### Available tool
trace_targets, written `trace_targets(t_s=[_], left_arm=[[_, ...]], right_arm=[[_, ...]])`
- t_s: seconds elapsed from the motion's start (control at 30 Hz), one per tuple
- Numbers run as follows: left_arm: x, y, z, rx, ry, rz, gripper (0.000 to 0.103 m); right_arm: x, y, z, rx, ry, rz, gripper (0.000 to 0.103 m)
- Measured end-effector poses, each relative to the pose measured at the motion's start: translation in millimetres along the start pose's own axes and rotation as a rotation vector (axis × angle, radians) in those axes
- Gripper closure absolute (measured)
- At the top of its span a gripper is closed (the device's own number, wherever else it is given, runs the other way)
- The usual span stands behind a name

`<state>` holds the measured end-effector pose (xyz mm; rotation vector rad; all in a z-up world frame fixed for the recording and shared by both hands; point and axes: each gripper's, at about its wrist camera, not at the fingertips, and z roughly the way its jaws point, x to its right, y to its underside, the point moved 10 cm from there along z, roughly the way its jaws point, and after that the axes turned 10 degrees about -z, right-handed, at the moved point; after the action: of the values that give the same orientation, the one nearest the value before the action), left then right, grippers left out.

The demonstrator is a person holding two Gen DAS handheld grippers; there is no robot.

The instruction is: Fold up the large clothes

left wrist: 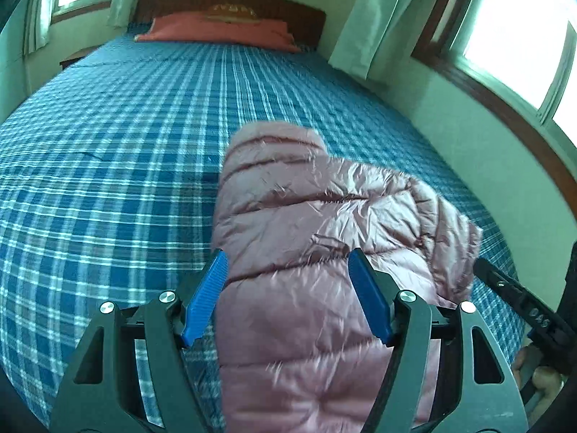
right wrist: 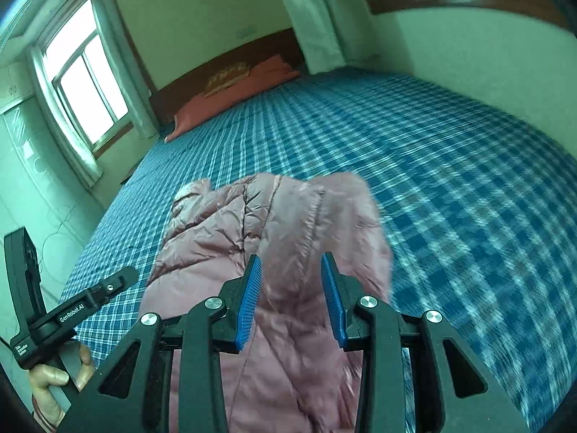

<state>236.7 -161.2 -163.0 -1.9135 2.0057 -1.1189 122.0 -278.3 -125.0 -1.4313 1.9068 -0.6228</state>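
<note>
A pink quilted puffer jacket (left wrist: 324, 223) lies bunched on the blue plaid bed (left wrist: 108, 144). My left gripper (left wrist: 286, 263) is open, its blue pads to either side of the jacket's near end. The jacket also shows in the right wrist view (right wrist: 223, 238). My right gripper (right wrist: 292, 267) has its blue pads apart with a raised fold of the jacket between them; whether the pads touch the fabric I cannot tell. The left gripper's body (right wrist: 72, 310) shows at the lower left of the right wrist view, held in a hand.
A red pillow (left wrist: 216, 30) lies against the dark wooden headboard (left wrist: 230, 0) at the far end. Windows with pale curtains (left wrist: 360, 18) stand on both sides. The wall (left wrist: 450, 115) runs along the bed's right edge. The plaid sheet (right wrist: 450, 180) spreads wide around the jacket.
</note>
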Motion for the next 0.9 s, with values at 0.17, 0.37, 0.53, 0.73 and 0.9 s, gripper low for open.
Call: trace_targets(t_s=[0.17, 0.37, 0.53, 0.73, 0.9], left_arm=[[-10, 17, 47, -0.095, -0.059, -0.016, 0.031], [-20, 25, 72, -0.126, -0.104, -0.042, 0.027], [-20, 28, 81, -0.100, -0.141, -0.014, 0.026], [-21, 29, 82, -0.082, -0.149, -0.003, 0.025], [-16, 35, 80, -0.064, -0.156, 0.006, 0.025]], right_arm=[[10, 21, 44, -0.096, 0.024, 0.020, 0.071], [13, 35, 69, -0.119, 0.052, 0.005, 0.072], [14, 39, 76, -0.095, 0.075, -0.011, 0.072], [12, 41, 76, -0.067, 0.090, -0.017, 0.072], [13, 43, 76, -0.036, 0.098, -0.018, 0.072]])
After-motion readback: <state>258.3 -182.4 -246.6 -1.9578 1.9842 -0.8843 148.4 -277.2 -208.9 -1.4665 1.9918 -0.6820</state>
